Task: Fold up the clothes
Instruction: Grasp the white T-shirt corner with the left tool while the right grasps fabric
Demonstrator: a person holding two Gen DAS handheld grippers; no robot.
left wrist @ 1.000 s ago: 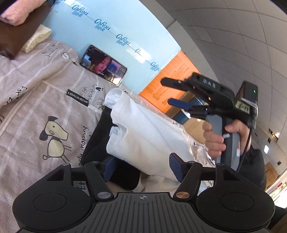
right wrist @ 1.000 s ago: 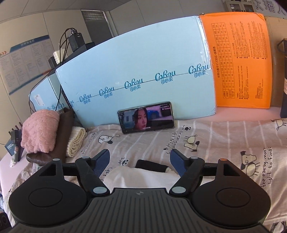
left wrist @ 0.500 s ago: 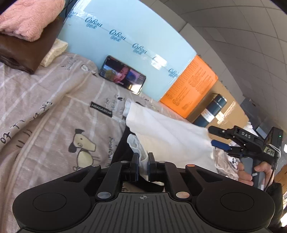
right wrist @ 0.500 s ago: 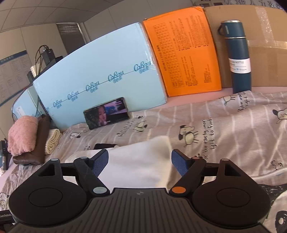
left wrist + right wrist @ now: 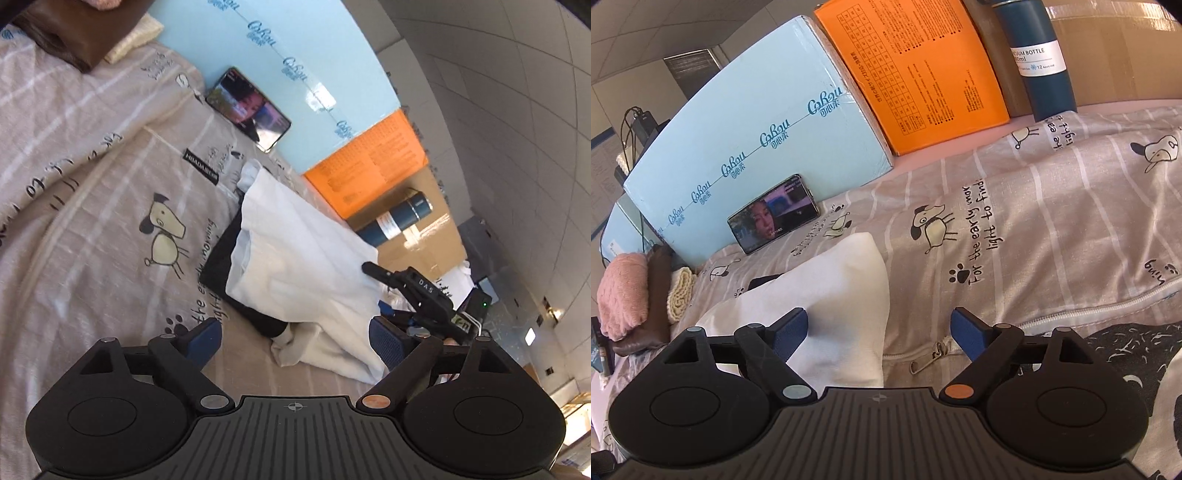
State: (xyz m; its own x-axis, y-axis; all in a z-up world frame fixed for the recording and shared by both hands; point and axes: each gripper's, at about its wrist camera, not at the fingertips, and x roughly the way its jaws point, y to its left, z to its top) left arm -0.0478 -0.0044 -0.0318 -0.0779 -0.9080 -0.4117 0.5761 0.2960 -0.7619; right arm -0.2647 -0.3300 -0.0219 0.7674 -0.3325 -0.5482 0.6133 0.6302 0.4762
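- The bed cover (image 5: 1052, 229) lies bare to the right of the white garment (image 5: 834, 295), out to the dark patterned cloth (image 5: 1137, 354) at the near right.
- Along the back edge of the bed stand the blue box (image 5: 764, 122), the orange box (image 5: 923, 70) and the blue bottle (image 5: 1039, 59), closing that side.
- A phone (image 5: 774, 218) leans on the blue box, just behind the white garment.
- Folded clothes (image 5: 624, 291) are stacked at the back left corner.
- The bed's left half (image 5: 92, 192) is open cover.
- The right gripper (image 5: 391, 314) hangs at the garment's right edge, jaws apart.
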